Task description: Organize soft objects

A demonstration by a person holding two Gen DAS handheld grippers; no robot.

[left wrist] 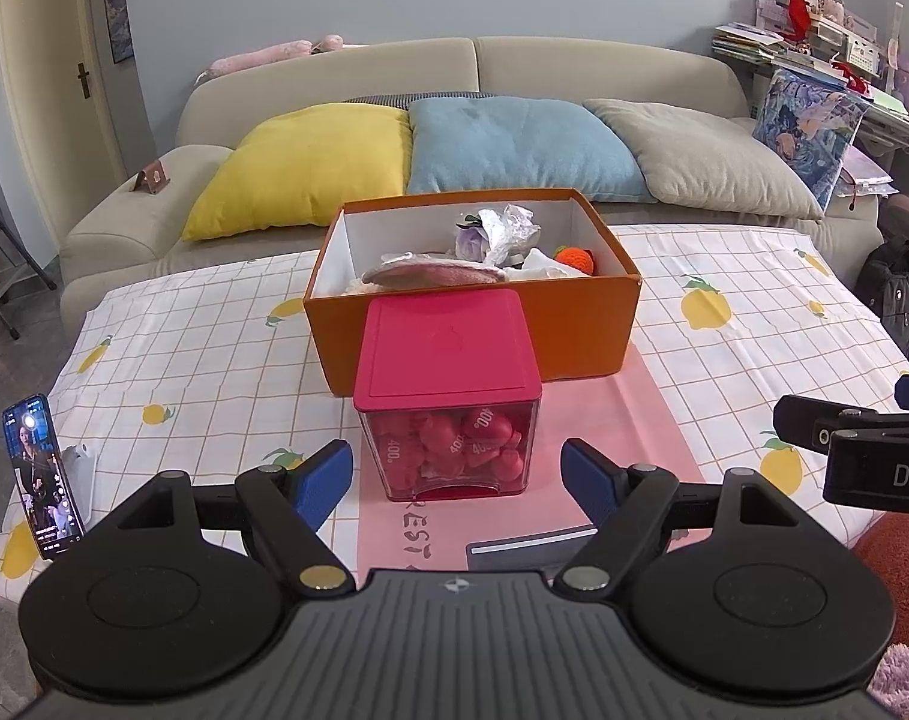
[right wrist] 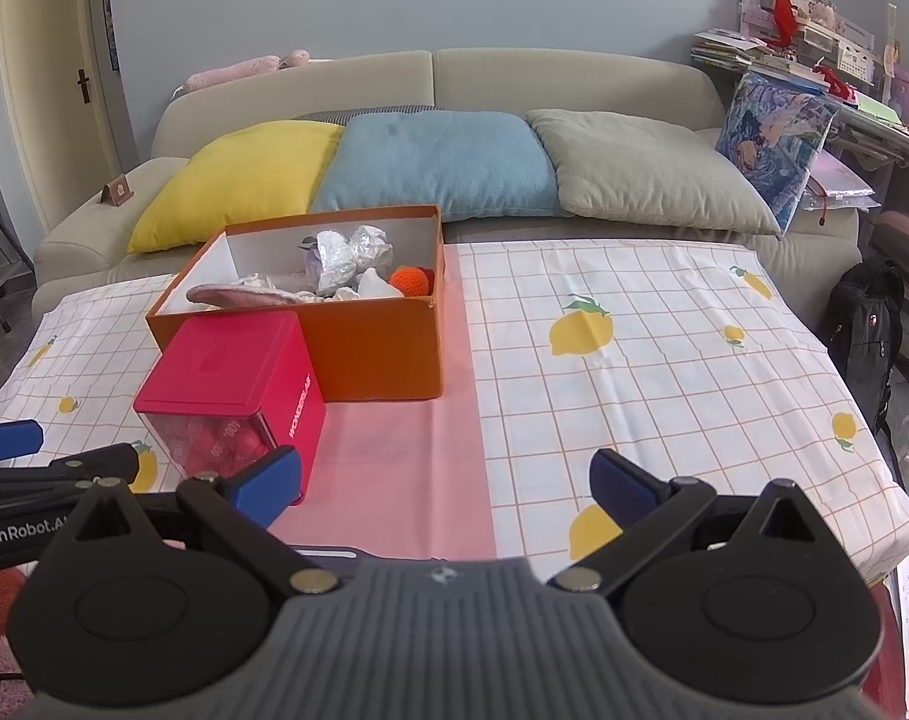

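Note:
An orange box point(left wrist: 580, 324) point(right wrist: 382, 342) stands on the table and holds soft things: a flat pink plush point(left wrist: 436, 273) point(right wrist: 244, 297), a crinkly plastic-wrapped item point(left wrist: 505, 228) point(right wrist: 346, 255) and an orange crocheted ball point(left wrist: 574, 258) point(right wrist: 411, 279). A clear container with a red lid point(left wrist: 448, 348) point(right wrist: 226, 360), full of red pieces, stands in front of the box. My left gripper point(left wrist: 457, 477) is open and empty, its fingers flanking the container's near side. My right gripper point(right wrist: 445, 480) is open and empty over the pink cloth strip, right of the container.
The table has a lemon-print cloth point(right wrist: 664, 360). A phone point(left wrist: 43, 474) stands propped at the table's left edge. A sofa with yellow point(left wrist: 304, 168), blue point(left wrist: 514, 144) and beige cushions point(left wrist: 712, 156) lies behind. A black backpack point(right wrist: 862, 330) sits at the right.

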